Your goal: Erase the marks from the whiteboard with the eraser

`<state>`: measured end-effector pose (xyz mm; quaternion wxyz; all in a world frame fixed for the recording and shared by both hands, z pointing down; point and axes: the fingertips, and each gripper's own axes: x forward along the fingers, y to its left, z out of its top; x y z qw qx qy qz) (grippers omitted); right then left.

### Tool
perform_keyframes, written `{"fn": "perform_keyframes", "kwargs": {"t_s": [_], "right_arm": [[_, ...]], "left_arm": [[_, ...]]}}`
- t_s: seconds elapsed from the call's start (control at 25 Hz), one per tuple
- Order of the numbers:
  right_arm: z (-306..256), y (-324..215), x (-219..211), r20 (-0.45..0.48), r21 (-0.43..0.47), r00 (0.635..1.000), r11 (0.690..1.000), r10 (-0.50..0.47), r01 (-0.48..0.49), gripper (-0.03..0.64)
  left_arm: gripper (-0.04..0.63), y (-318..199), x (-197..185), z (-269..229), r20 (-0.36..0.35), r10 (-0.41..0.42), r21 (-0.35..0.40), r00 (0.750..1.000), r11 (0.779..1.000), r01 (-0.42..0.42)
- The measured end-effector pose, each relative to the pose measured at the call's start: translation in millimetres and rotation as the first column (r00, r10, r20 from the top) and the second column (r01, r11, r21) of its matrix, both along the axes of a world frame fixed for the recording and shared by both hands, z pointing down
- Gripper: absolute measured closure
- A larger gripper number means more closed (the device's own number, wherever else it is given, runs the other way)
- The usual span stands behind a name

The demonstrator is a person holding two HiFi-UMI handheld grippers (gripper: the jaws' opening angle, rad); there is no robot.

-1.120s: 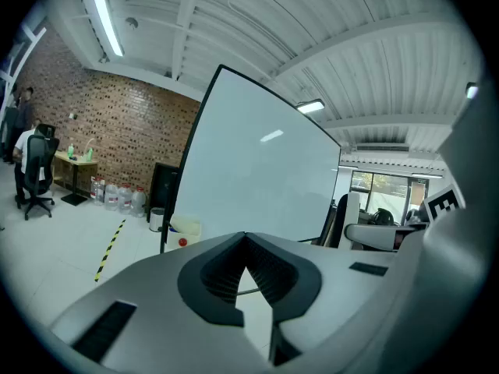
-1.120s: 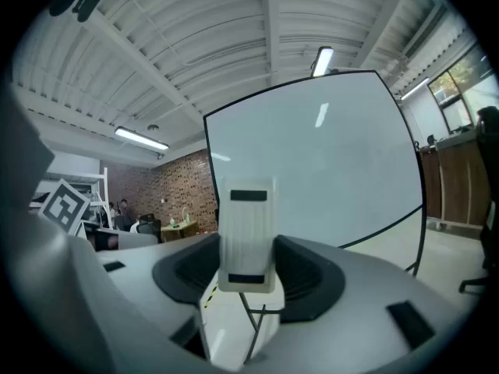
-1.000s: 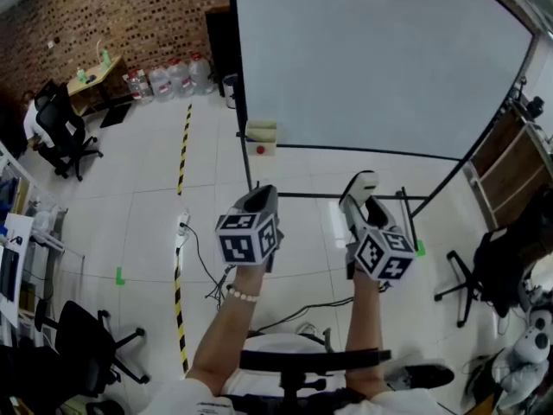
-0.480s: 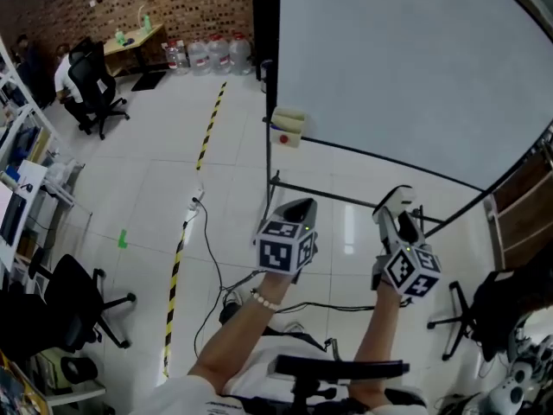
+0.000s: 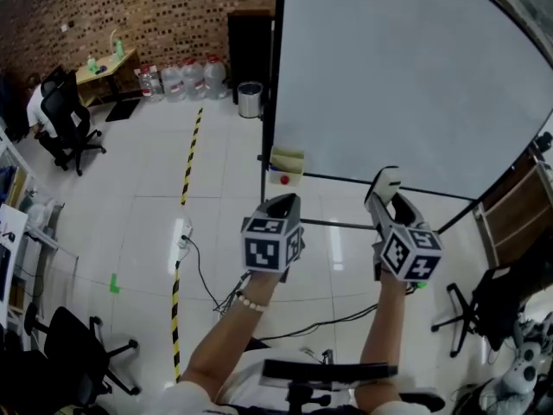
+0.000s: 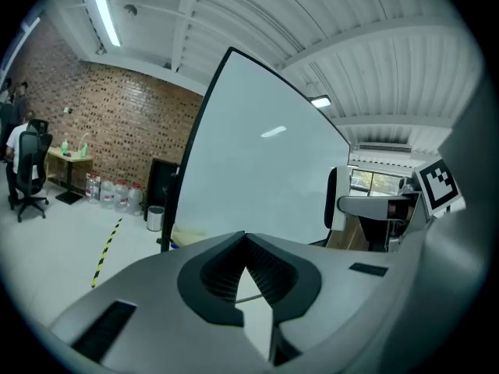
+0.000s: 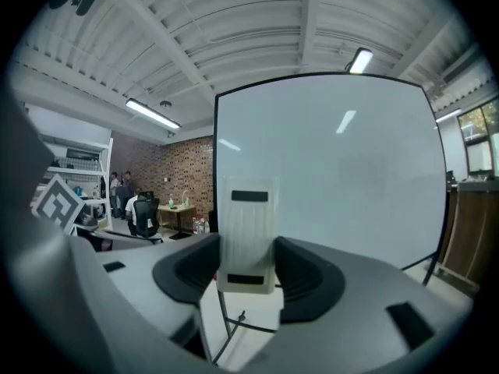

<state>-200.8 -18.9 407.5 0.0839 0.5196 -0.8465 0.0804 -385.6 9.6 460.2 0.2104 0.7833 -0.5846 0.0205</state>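
The whiteboard (image 5: 415, 76) stands free on the floor (image 5: 138, 206), well apart from both grippers, and a hard push could rock it back. The left gripper (image 6: 248, 246) has its fingers closed on nothing. The right gripper (image 7: 248, 267) clamps the eraser (image 7: 248, 216), which sticks far out and might twist loose when pressed flat.

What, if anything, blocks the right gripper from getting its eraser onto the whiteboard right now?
Probably nothing. The right gripper is shut on the eraser, the whiteboard stands straight ahead, and no object shows between them in the right gripper view. The left gripper is off to the side.
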Motion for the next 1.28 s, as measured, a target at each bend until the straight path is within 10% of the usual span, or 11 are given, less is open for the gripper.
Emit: {"fn": "perform_keyframes", "kwargs": {"t_s": [0.4, 1.28], "right_arm": [[-91, -89, -137, -0.050, 0.101, 0.995, 0.991, 0.091, -0.085, 0.370], [-373, -224, -255, -0.068, 0.286, 0.995, 0.957, 0.072, -0.050, 0.370]], "left_arm": [[0.606, -93, -105, -71, 0.117, 0.138, 0.111, 0.983, 0.982, -0.151], [0.606, -198, -137, -230, 0.117, 0.160, 0.314, 0.980, 0.930, -0.189]]}}
